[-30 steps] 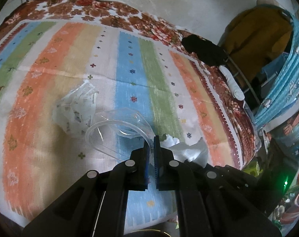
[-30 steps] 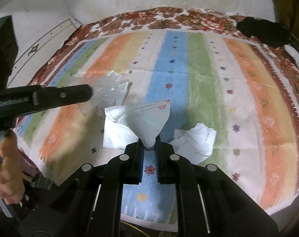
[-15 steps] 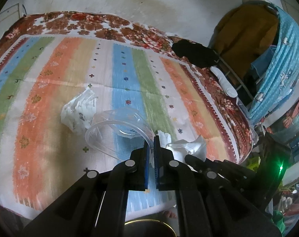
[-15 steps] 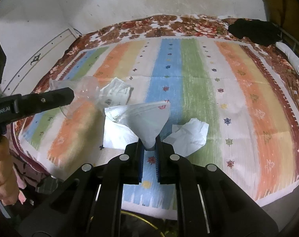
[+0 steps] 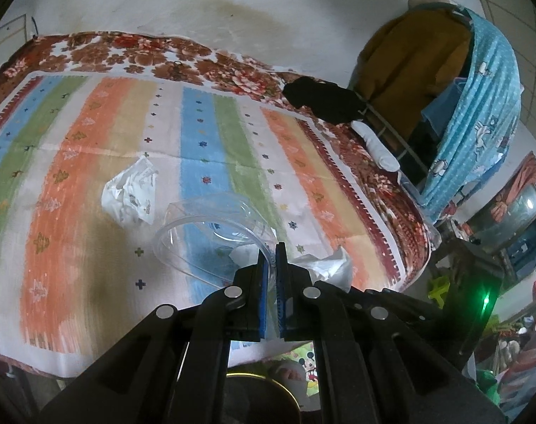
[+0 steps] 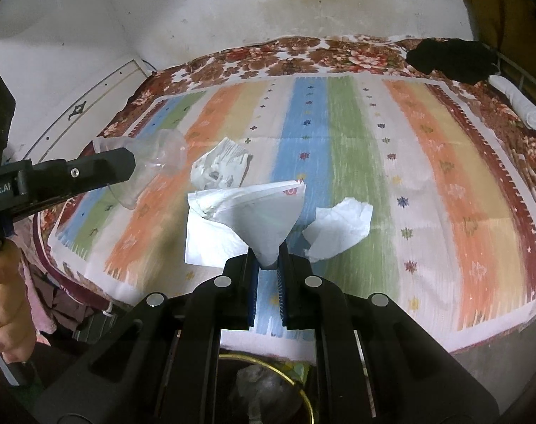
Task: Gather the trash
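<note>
— What has the left gripper [image 5: 272,259] got?

— Its fingers [image 5: 262,275] are pinched almost shut on the rim of a clear plastic container [image 5: 211,233]. The container hangs out ahead of the fingers, lifted above the striped cloth [image 5: 204,141] on the bed, tilted so you look through it at the blue stripe.

— And the right gripper [image 6: 268,265]?

— Nearly closed as well, clamped on the narrow corner of a folded white paper [image 6: 257,219]. The paper fans out wide beyond the fingertips and is held clear of the cloth.

— What trash lies on the bed?

— A crumpled printed wrapper [image 6: 222,169], ahead of the right fingers and a little to their left, and a crumpled white tissue [image 6: 338,226] just to the right of those fingers. Both rest on the cloth, apart from each other. From the left gripper's camera the wrapper [image 5: 132,192] sits ahead and to the left of the fingers, beside the container.

— Where do the two grippers stand to one another?

— The left one reaches in from the left side of the right gripper's view, with a person's hand [image 6: 6,304] on its grip. Below the right fingers, at the near edge of the bed, I can see a dark bin with a gold rim [image 6: 303,385] and something crumpled inside; what it is I cannot tell
</note>
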The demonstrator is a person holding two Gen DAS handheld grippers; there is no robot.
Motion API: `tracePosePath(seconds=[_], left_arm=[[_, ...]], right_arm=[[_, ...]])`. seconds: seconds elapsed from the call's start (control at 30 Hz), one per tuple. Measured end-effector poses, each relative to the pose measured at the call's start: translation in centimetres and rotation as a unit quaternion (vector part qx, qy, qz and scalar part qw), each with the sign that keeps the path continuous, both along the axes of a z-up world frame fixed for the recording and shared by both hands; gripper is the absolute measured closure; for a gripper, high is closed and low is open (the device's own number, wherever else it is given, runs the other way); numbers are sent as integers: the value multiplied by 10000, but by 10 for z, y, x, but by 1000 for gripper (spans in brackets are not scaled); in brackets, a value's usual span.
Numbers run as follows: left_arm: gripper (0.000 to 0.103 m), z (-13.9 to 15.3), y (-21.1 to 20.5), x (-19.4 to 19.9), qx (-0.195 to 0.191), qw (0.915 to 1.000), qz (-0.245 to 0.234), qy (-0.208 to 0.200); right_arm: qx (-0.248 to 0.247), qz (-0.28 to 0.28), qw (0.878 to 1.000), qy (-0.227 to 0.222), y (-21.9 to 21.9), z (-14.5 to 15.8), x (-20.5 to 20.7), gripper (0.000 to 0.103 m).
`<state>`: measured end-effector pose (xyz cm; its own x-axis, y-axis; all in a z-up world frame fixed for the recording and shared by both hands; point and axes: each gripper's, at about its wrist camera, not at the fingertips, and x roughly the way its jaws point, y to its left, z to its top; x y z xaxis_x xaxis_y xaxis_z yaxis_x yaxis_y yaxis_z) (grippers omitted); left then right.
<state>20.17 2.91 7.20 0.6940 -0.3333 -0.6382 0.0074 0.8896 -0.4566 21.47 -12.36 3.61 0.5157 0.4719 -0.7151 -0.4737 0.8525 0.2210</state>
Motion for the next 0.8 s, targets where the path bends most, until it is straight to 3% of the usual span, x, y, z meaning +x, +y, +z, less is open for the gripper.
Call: tracePosePath(seconds=[0.8], left_arm=[[100, -17, -18, -71, -268, 9993, -235, 113]], right_arm=[[86, 97, 9999, 72, -30, -13, -77, 95]])
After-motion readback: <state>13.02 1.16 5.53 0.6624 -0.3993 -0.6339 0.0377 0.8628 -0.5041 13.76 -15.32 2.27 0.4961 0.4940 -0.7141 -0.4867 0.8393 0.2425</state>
